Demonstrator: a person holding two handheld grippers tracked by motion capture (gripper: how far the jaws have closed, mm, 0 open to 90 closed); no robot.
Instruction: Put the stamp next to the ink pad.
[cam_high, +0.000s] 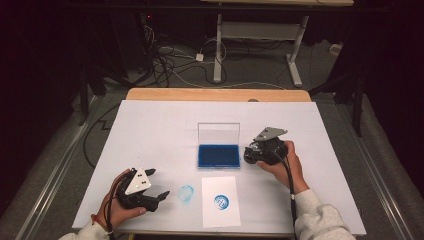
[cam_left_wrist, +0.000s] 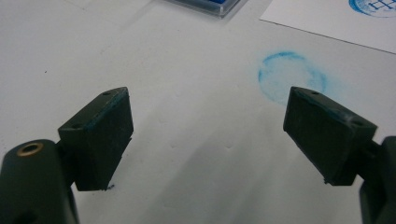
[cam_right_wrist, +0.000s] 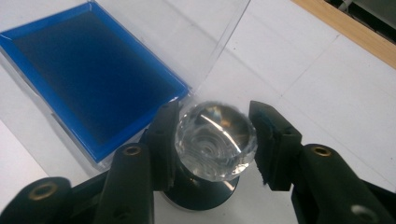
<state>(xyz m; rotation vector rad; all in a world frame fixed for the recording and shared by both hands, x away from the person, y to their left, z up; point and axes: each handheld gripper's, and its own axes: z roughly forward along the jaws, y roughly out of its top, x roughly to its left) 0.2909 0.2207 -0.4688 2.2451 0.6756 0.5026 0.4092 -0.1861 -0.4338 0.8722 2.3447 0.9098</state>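
High view, from left to right: the person's left gripper (cam_high: 159, 186) rests low near the front edge of the white-covered table (cam_high: 150, 125), its black jaws spread wide with nothing between them, pointing toward a faint round blue smudge (cam_high: 186, 193) on the table cover. It looks parked, out of the way of the work. Next comes a white paper card (cam_high: 220, 201) bearing a crisp round blue print (cam_high: 221, 201), probably laid there to take the stamp. Behind it lies an open blue ink pad (cam_high: 218, 155) with its clear plastic lid (cam_high: 218, 133) standing upright at the back. Just right of the pad, the right gripper (cam_high: 248, 153) sits close to the table.

Right gripper view shows a stamp with a faceted clear crystal knob (cam_right_wrist: 215, 141) on a dark round base, standing upright on the table beside the pad's near corner. The knob sits between the right gripper's jaws. One pad (cam_right_wrist: 164, 140) touches it; the other (cam_right_wrist: 268, 140) stands slightly off, so the grip looks released rather than clenched.
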